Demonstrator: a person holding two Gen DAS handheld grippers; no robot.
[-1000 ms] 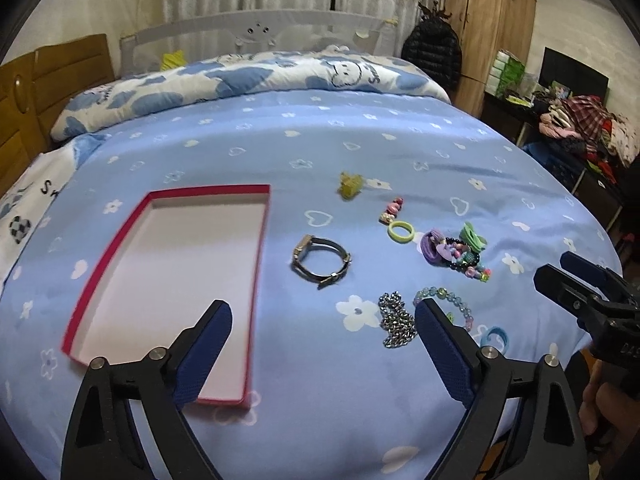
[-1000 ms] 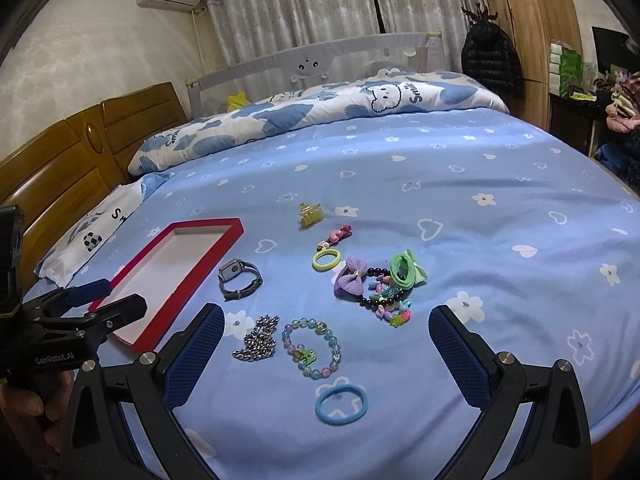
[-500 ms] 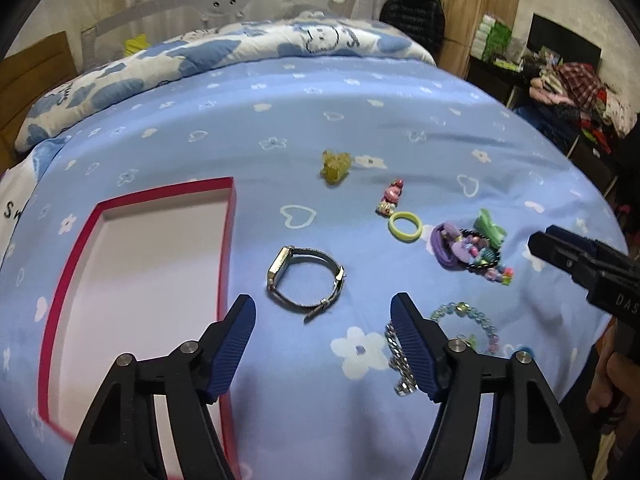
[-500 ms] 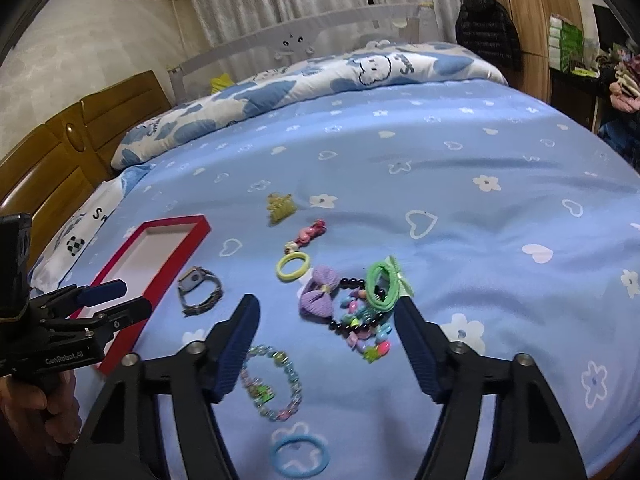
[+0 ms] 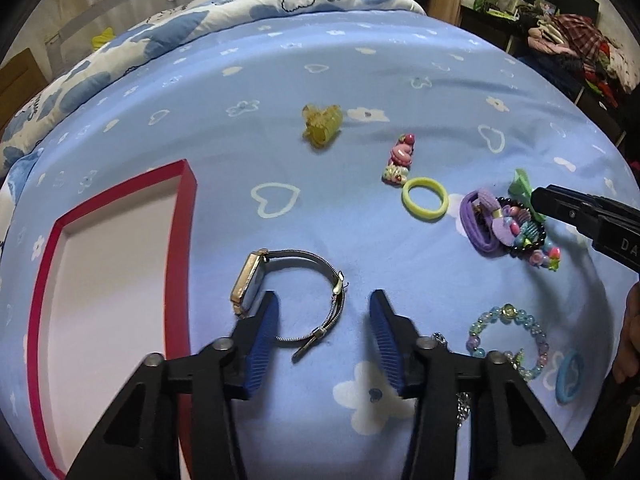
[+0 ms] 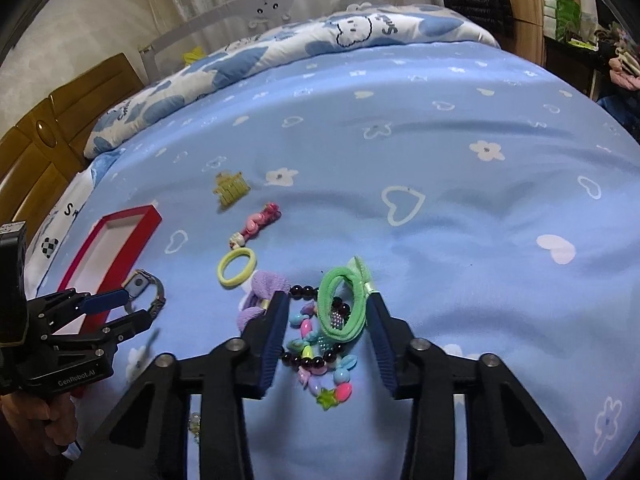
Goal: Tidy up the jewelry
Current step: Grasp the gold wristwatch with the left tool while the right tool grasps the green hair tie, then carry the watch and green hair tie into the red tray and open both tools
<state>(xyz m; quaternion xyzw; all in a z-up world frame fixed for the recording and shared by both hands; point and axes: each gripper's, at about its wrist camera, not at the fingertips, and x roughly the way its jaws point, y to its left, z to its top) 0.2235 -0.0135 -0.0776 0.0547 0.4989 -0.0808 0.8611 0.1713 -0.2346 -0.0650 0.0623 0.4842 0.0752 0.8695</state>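
A wristwatch [image 5: 256, 284] with a metal mesh band lies on the blue bedsheet beside the red-rimmed tray [image 5: 176, 264]. My left gripper [image 5: 320, 308] is open, low over the watch band, one finger on each side. My right gripper [image 6: 326, 308] is open around a green hair tie [image 6: 344, 304] and a dark bead bracelet with colourful charms [image 6: 316, 356]. A purple bow tie [image 6: 260, 292] lies by its left finger. The left gripper shows in the right wrist view [image 6: 124, 308] over the watch [image 6: 140, 282].
A yellow hair tie [image 5: 425, 199], pink clip [image 5: 400, 158], yellow claw clip [image 5: 322, 126], glass-bead bracelet [image 5: 508, 338], blue hair tie [image 5: 570, 376] and silver chain [image 5: 462, 396] lie on the sheet. A pillow and headboard [image 6: 48, 140] stand behind. Cluttered furniture [image 5: 560, 40] is at the right.
Both grippers have moved forward and down and narrowed their opening. The left now straddles the watch band; the right now straddles the green hair tie and charm bracelet.
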